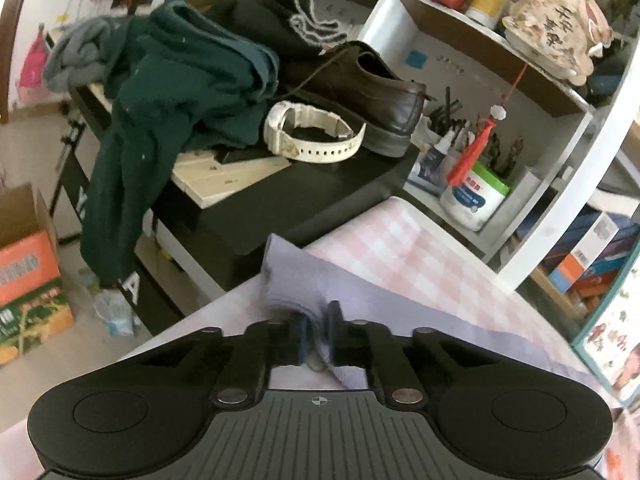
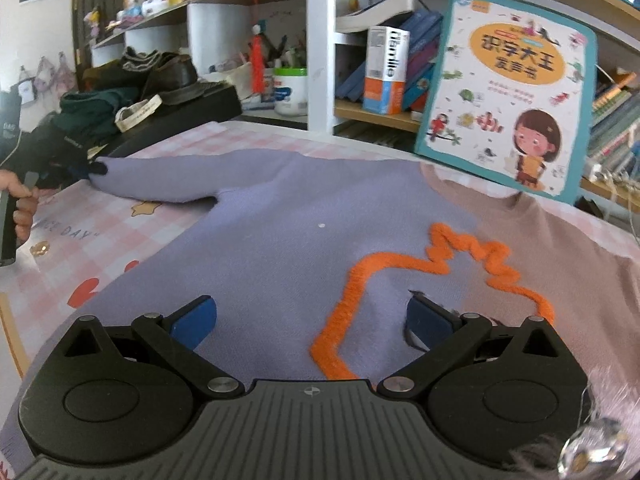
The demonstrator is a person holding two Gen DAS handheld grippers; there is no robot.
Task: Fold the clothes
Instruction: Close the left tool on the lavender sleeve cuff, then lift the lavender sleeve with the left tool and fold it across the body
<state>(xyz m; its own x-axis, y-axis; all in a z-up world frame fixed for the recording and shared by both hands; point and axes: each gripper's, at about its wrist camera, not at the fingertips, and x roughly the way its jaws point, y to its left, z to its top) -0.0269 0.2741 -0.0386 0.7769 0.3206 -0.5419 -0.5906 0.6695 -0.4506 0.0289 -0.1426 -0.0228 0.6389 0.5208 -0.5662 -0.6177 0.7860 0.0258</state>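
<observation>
A lilac and mauve sweater (image 2: 280,240) with an orange fuzzy outline (image 2: 400,272) lies flat on the pink checked tablecloth (image 2: 168,144). Its left sleeve (image 2: 160,180) stretches out to the left. My left gripper (image 1: 318,336) is shut on the sleeve cuff (image 1: 296,280); it also shows at the far left of the right wrist view (image 2: 94,169). My right gripper (image 2: 312,324) is open and empty, its blue pads (image 2: 192,320) just above the sweater's body near the orange outline.
A black box (image 1: 320,200) at the table's far left carries a brown shoe (image 1: 368,88), a white watch (image 1: 316,136) and a dark green garment (image 1: 180,92). Shelves with jars (image 1: 476,196) stand behind. A children's book (image 2: 508,96) leans at the table's back.
</observation>
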